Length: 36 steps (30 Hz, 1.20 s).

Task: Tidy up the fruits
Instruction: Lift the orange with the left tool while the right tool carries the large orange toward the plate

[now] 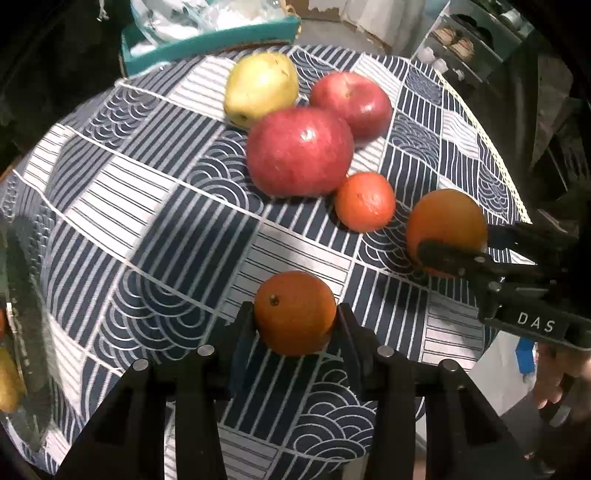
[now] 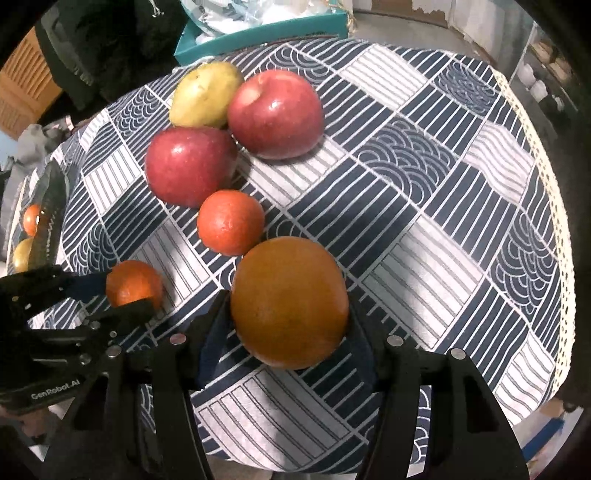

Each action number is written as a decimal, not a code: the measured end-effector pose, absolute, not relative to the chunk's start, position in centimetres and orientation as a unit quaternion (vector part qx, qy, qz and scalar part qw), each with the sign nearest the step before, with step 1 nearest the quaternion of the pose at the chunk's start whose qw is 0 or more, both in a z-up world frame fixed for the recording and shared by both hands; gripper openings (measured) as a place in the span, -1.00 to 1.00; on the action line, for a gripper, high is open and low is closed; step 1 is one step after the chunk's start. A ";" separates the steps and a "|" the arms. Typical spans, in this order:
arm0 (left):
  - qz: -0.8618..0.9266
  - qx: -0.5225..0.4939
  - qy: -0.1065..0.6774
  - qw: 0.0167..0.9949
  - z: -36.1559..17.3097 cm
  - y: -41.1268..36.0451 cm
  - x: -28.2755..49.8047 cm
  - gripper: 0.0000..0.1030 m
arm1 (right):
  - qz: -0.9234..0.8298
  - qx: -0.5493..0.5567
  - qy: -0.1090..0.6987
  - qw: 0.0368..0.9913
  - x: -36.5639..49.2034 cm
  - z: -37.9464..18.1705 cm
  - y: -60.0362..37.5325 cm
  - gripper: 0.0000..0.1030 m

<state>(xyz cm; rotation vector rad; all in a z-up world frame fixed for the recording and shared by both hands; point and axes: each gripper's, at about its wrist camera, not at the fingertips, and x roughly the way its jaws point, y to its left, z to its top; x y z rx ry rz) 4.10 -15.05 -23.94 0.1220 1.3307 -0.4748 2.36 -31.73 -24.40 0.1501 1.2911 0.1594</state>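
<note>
On the patterned tablecloth (image 1: 155,206), a small orange (image 1: 291,321) sits between the fingers of my left gripper (image 1: 296,308), whose pads press its sides. My right gripper (image 2: 288,299) is shut on a large orange (image 2: 290,302), which also shows in the left wrist view as the large orange (image 1: 447,221) in the right gripper (image 1: 454,240). The left gripper (image 2: 129,293) with its small orange (image 2: 135,282) appears at the lower left of the right wrist view. Beyond lie a reddish tangerine (image 2: 231,221), two red apples (image 2: 190,164) (image 2: 275,114) and a yellow-green pear (image 2: 205,94).
A teal box (image 2: 258,29) with plastic bags stands past the table's far edge. At the left edge a dark wire basket (image 2: 51,199) holds an orange fruit (image 2: 31,219) and a yellow one (image 2: 22,254). The cloth's lace trim (image 2: 535,184) marks the table's right edge.
</note>
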 end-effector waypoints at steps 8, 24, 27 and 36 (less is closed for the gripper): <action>-0.199 0.073 0.576 0.790 -20.8 -13.4 3.5 -0.13 | 0.073 0.045 0.573 0.815 2.5 -21.9 -30.7 0.15; -0.160 0.051 0.523 0.836 -14.6 -9.0 2.2 -0.14 | 0.102 0.019 0.516 0.850 2.7 -16.0 -26.9 0.15; -0.150 0.046 0.513 0.844 -13.7 -7.9 2.0 -0.14 | 0.107 0.009 0.507 0.855 2.6 -15.1 -26.1 0.15; -0.129 0.026 0.493 0.860 -11.2 -4.9 1.8 -0.14 | 0.127 -0.008 0.483 0.866 2.5 -12.8 -23.5 0.15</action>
